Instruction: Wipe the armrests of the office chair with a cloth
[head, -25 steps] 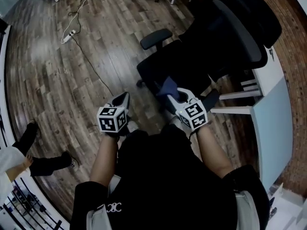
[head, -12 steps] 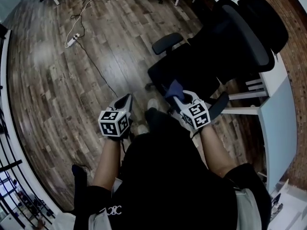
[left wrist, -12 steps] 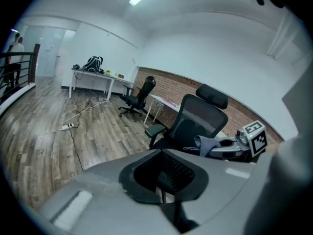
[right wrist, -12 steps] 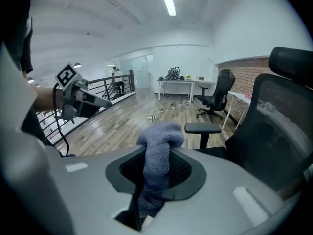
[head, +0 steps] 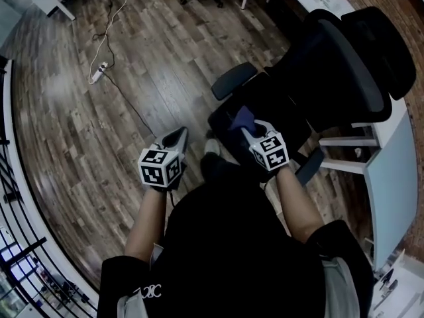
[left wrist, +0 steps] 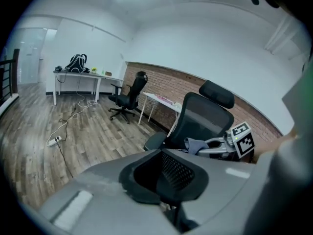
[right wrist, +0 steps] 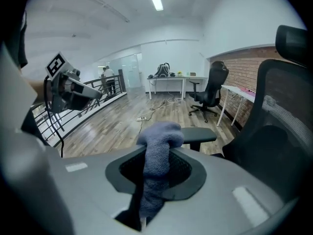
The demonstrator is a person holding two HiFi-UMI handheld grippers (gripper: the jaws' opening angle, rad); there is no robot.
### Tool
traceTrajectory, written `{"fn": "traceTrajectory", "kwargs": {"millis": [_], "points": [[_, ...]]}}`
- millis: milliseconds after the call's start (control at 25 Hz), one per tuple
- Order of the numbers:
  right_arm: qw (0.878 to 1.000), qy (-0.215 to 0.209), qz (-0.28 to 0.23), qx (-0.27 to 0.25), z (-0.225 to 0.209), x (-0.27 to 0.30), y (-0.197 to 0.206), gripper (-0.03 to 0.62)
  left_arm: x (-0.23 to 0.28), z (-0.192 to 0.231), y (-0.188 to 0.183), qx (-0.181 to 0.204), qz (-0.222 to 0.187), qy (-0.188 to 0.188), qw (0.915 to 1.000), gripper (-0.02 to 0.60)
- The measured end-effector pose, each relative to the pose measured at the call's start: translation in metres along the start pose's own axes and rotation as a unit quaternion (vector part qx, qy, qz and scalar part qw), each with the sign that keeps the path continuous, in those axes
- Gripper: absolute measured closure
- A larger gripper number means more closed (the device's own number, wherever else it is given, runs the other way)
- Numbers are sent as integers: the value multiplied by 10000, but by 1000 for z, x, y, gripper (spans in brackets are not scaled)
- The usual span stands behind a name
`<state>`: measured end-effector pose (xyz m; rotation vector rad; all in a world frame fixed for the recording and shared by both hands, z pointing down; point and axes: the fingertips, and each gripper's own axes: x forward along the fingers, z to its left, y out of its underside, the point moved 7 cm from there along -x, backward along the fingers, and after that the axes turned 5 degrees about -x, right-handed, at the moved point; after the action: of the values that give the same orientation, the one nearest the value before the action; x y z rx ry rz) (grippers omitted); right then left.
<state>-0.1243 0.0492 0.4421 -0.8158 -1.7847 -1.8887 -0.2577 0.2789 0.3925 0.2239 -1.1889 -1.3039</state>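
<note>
A black office chair [head: 331,71] stands ahead and to the right in the head view. Its far armrest [head: 233,79] points toward me; the near armrest [head: 310,165] shows beside my right wrist. My right gripper [head: 240,121] hovers over the seat, shut on a blue-grey cloth [head: 237,119] that bulges out of the jaws [right wrist: 159,146]. In the right gripper view the far armrest [right wrist: 198,135] lies just beyond the cloth. My left gripper [head: 177,138] hangs over the floor left of the chair, shut with nothing in it. The left gripper view shows the chair [left wrist: 200,119] and the cloth [left wrist: 195,144].
A power strip [head: 98,73] with a long cable lies on the wooden floor at upper left. White desks [head: 387,171] stand right of the chair. A second office chair [left wrist: 129,96] and a desk with a backpack [left wrist: 76,62] stand farther off. Black railing [head: 13,244] runs along the left.
The chair has come nearer and shifted right in the head view. My right gripper with the cloth now sits over the seat, closer to the far armrest. The person at lower left is out of view.
</note>
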Motion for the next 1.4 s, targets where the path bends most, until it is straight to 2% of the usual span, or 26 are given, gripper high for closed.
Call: {"fn": "traceTrajectory", "kwargs": {"millis": [160, 320, 440, 680, 800, 920, 1000, 1200, 1280, 1400], "points": [[9985, 174, 188, 478, -57, 33, -12, 507, 31, 13, -49, 98, 4, -92, 9999, 575], [9947, 437, 316, 875, -102, 59, -19, 507, 52, 23, -77, 160, 143, -155, 9997, 575], [9893, 618, 456, 1239, -122, 72, -14, 507, 66, 26, -87, 288, 342, -103, 9989, 575], [9844, 887, 636, 1382, -144, 105, -17, 507, 98, 34, -114, 562, 594, 120, 9966, 575], [9749, 1220, 679, 1737, -155, 116, -16, 507, 114, 40, -124, 726, 806, 340, 9935, 575], [9567, 1593, 721, 2327, -172, 130, -14, 507, 131, 54, -140, 883, 1000, 564, 9895, 575], [9470, 1677, 776, 2627, -178, 143, -12, 507, 144, 65, -150, 969, 1147, 720, 9860, 575], [9550, 1421, 1279, 2268, -169, 179, -18, 507, 177, 92, -179, 1135, 1482, 1142, 9758, 575], [9482, 1510, 1537, 2334, -170, 190, -9, 507, 191, 103, -189, 1138, 1552, 1267, 9731, 575], [9395, 1736, 1560, 2506, -185, 197, -2, 502, 208, 116, -199, 1127, 1629, 1382, 9704, 575]]}}
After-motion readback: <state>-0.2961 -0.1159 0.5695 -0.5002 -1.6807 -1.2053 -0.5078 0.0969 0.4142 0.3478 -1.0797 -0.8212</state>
